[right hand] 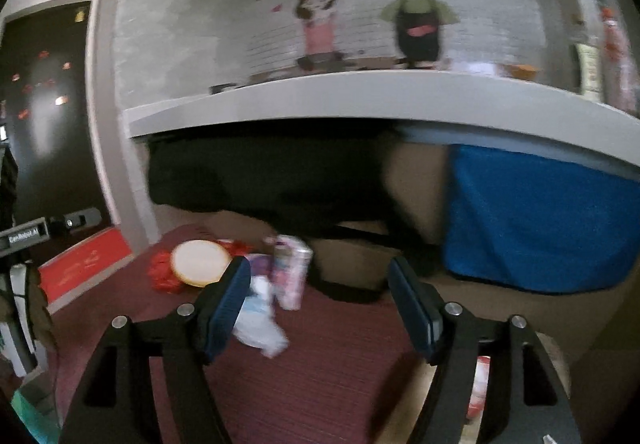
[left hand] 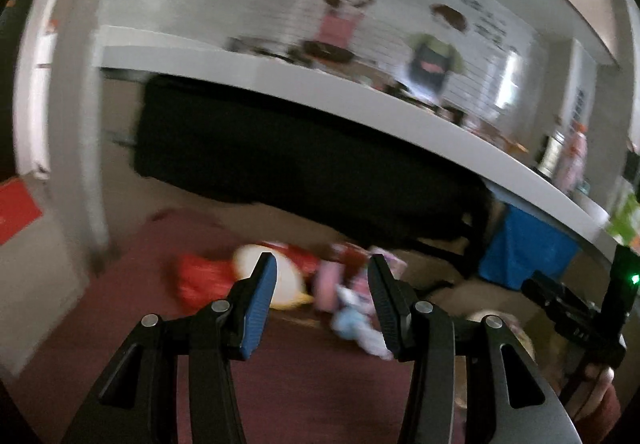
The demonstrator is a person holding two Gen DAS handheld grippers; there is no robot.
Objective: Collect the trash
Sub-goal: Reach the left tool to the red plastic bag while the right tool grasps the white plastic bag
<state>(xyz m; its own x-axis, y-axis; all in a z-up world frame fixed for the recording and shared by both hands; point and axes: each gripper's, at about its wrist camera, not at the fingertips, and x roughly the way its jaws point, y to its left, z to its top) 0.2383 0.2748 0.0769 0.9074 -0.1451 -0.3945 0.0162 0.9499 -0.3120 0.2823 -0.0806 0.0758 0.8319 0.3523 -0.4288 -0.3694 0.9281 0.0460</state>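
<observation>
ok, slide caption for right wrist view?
Open right gripper approaching pink can and crumpled wrapper on maroon mat.

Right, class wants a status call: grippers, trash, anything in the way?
Left gripper open, empty. Right gripper open, empty. Trash pile on maroon mat: pink can, crumpled white wrapper, red bag. Nothing between fingers and pile.

The right gripper [right hand: 316, 284] is held above a dark red mat [right hand: 320, 364], its two fingers wide apart and nothing between them. Ahead on the mat lies a small heap of trash: a red wrapper [right hand: 162, 276], a round pale lid [right hand: 200, 262], a pink can [right hand: 292, 272] standing upright, and crumpled white paper [right hand: 260, 328]. Behind stands a white counter [right hand: 360, 99], with a blue bin [right hand: 540, 219] under it.
</observation>
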